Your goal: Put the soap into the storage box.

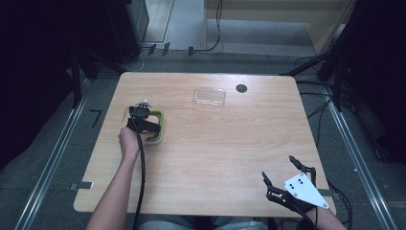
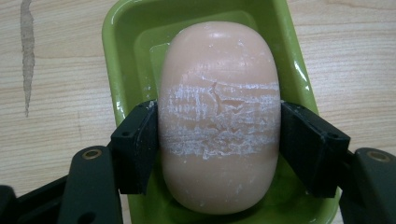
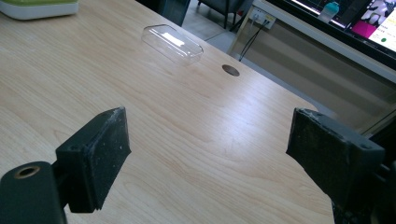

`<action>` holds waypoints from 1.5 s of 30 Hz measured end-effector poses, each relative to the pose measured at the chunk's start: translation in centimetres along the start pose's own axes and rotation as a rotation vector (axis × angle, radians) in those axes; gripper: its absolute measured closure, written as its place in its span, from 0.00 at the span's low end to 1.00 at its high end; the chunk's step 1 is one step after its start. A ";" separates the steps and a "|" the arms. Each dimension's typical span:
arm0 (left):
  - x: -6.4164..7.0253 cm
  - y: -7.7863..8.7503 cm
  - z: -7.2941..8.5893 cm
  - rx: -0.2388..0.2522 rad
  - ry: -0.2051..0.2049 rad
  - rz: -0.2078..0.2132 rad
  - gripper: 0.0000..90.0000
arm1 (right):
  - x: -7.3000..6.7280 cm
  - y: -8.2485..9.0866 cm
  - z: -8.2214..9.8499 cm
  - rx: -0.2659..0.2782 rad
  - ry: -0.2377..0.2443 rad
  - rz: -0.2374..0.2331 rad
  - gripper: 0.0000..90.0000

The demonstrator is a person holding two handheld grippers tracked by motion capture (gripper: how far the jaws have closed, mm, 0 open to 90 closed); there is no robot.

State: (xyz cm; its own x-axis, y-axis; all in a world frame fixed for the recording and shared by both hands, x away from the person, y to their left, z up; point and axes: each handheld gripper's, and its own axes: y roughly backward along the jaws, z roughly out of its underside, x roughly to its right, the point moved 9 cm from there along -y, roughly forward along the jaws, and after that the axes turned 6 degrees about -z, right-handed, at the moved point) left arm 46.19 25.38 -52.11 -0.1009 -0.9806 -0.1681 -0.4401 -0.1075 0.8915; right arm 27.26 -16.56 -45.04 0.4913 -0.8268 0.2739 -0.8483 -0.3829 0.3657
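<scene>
Two black jaws of the left gripper (image 2: 219, 144) pinched a pale peach bar of soap (image 2: 218, 116) across its middle, one pad against each long side, where a band of white scuffing crossed the bar's top. The soap sat in a green dish (image 2: 116, 56), whose rim ran outside both jaws and curved round beyond the far end of the bar; the near end of the bar reached back past the pads toward the gripper body. Wood-grain tabletop (image 2: 56, 93) showed outside each jaw. From above, the left gripper (image 1: 142, 120) was over the green dish (image 1: 161, 125) with the person's left hand (image 1: 128, 142) behind it and the cable trailing back along the forearm. The right gripper (image 3: 208, 154) had its jaws spread wide with nothing between them but bare tabletop (image 3: 196, 135). Well beyond those jaws, a clear plastic lid (image 3: 172, 43) lay flat on the wood, and a small dark round hole (image 3: 230, 70) was a little to the right of it. From above, the right gripper (image 1: 287, 173) hung at the tabletop's near edge.
</scene>
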 end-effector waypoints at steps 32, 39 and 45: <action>1.2 4.8 1.1 -0.035 -0.086 0.022 0.15 | 0.1 0.4 0.1 0.000 0.002 0.013 0.15; 1.7 5.7 2.2 -0.043 -0.114 0.038 0.14 | 0.1 0.4 0.1 0.001 0.001 0.013 0.15; 2.2 6.5 3.1 -0.053 -0.136 0.041 0.13 | 0.1 0.4 0.1 0.002 0.003 0.014 0.15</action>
State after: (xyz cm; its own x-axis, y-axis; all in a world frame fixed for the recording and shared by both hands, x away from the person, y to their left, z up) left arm 40.31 23.08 -48.02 -0.2398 -0.9534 -0.1830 -0.3857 -0.0795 0.9192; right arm 26.94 -16.82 -44.94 0.4798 -0.8311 0.2813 -0.8555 -0.3721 0.3600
